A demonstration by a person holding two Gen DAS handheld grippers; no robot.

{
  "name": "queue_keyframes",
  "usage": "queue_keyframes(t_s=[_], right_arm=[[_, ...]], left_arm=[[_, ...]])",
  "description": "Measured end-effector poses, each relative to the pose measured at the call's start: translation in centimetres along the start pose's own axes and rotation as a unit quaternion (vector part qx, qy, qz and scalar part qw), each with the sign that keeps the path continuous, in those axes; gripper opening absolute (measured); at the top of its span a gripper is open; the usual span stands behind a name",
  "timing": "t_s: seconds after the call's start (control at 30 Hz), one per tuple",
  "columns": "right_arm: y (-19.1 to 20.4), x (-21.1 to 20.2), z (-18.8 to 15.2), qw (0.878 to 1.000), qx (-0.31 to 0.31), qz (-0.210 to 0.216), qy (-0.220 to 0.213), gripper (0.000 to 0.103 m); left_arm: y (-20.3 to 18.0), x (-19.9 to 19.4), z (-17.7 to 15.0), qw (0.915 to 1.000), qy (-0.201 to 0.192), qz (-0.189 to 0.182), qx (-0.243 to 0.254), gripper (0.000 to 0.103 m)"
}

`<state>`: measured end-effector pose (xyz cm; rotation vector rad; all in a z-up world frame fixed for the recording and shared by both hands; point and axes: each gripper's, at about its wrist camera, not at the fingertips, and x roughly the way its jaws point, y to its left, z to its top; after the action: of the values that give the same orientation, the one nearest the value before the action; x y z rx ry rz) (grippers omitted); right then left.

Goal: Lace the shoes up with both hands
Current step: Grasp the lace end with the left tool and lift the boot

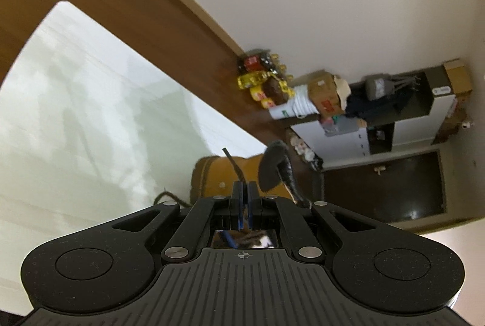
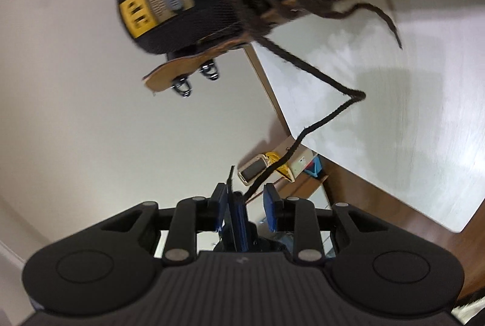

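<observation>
Nearest: black left fingers (image 1: 237,192), pinching a dark braided shoelace (image 1: 232,165) just short of its stiff tip. Risks slipping loose during hand-over, with so little lace held; could also tug the tan leather boot (image 1: 212,174), at twelve o'clock on the white table (image 1: 91,113). Clenched tight on the lace, left side. Black right fingers (image 2: 270,210) half parted around it, gripping nothing.

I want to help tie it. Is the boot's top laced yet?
Not yet. The boot's top hooks are bare, and the lace hangs loose.

The boot (image 1: 221,177) stands on the table (image 1: 91,113), lace (image 2: 318,126) trailing off it.
</observation>
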<state>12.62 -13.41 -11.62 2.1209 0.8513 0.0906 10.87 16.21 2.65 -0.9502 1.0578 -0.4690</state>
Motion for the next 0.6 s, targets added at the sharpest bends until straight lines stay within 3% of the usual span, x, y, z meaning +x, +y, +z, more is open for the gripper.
queue_keyframes(t_s=[0.1,0.13,0.17,0.27,0.33,0.4,0.47,0.53,0.6], right_arm=[[-0.4,0.5,0.1,0.999,0.03,0.02,0.008,0.026],[-0.2,0.5,0.1,0.999,0.025,0.024,0.009,0.011],[0.5,0.3,0.0,1.0,0.007,0.019,0.01,0.004],[2.4,-0.3,-0.2,0.998,-0.055,-0.002,0.008,0.004],[5.2,-1.8,-0.7,0.988,-0.151,-0.042,-0.016,0.004],[7.3,-3.3,-1.1,0.973,-0.218,-0.065,-0.039,0.004],[9.7,-5.6,-1.6,0.956,-0.277,-0.077,-0.066,0.004],[10.9,-6.9,-1.6,0.947,-0.299,-0.084,-0.079,0.004],[12.4,-8.5,-1.6,0.937,-0.324,-0.091,-0.093,0.004]], left_arm=[[0.0,0.2,-0.3,1.0,0.004,-0.005,0.002,0.002],[-0.1,0.3,-0.5,0.9999,0.008,-0.004,0.007,0.002],[-0.2,0.4,-0.6,0.9998,0.011,-0.005,0.013,0.002],[-0.7,0.9,-0.9,0.9985,0.031,0.0,0.046,0.003],[-1.2,1.3,-1.1,0.9959,0.043,0.011,0.079,0.004],[-2.2,1.9,-1.7,0.9875,0.059,0.033,0.142,0.006],[-3.6,2.6,-2.6,0.9688,0.072,0.052,0.231,0.012],[-4.8,3.2,-3.2,0.9521,0.083,0.053,0.289,0.016],[-6.9,4.2,-4.5,0.9152,0.091,0.051,0.389,0.026]])
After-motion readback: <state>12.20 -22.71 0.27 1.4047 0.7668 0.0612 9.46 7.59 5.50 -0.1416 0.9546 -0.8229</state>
